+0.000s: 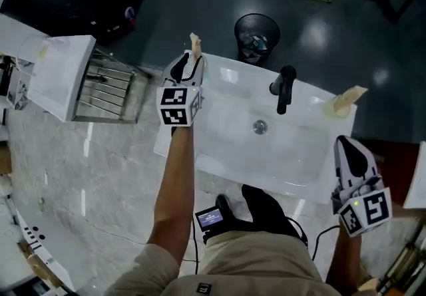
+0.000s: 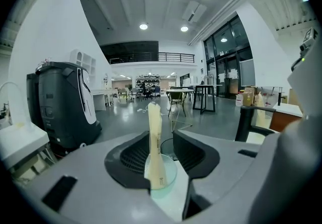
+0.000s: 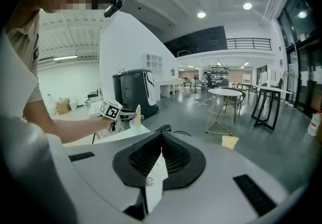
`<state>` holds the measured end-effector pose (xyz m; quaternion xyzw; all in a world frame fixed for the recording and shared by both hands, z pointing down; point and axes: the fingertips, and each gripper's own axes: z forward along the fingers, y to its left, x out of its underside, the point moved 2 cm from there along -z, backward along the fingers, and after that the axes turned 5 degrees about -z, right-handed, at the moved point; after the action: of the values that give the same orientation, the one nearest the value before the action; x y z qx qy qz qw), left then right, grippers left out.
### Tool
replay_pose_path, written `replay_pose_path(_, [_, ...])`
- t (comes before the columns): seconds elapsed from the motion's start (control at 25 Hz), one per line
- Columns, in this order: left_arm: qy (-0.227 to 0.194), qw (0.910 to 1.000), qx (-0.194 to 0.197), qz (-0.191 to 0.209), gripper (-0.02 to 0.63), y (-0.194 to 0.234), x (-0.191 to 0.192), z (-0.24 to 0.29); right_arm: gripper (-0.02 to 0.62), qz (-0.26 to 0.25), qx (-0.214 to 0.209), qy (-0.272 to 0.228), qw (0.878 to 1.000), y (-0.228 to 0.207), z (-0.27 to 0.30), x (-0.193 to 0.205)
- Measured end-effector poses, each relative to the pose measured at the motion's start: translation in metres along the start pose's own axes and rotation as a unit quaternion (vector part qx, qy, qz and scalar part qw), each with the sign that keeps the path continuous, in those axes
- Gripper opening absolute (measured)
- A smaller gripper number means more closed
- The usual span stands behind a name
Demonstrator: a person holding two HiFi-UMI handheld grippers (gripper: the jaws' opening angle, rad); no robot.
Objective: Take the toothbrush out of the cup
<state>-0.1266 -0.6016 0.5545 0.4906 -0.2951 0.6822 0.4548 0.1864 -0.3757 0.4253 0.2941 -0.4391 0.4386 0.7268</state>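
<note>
No words or numbers could be read; faint print on the toothbrush (image 2: 154, 137) was too small.

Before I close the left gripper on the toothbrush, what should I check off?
1. Jaws of the left gripper apart: ok.
2. The toothbrush upright and centred in the gap between them: ok.
3. Toothbrush standing in the cup, not yet lifted: ok.
4. Pads far enough forward to catch the toothbrush: cannot tell.
5. Cup steadied by something: not ok. The right gripper is shut, empty and off at the near right corner of the sink.
</note>
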Motion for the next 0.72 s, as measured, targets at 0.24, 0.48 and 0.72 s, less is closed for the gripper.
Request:
replay_pose_path(0.24, [0.028,0.9995,-0.011,0.013,0.132,0.005,0.013,0.031,0.005,0.007,-0.004,0.014,1.0,-0.007,0.014,0.013])
replay_pose_path(0.48, [0.04,0.9986,-0.031,0.011,0.128,0.015,0.018,0.037,0.005,0.009,-0.004,0.017,1.0,-0.011,0.018,0.019])
replay_pose_path(0.72, [0.025,0.9991,-0.031,0.011,0.04,0.016,0.005,0.026,0.005,0.009,-0.002,0.013,1.0,-0.006,0.014,0.016])
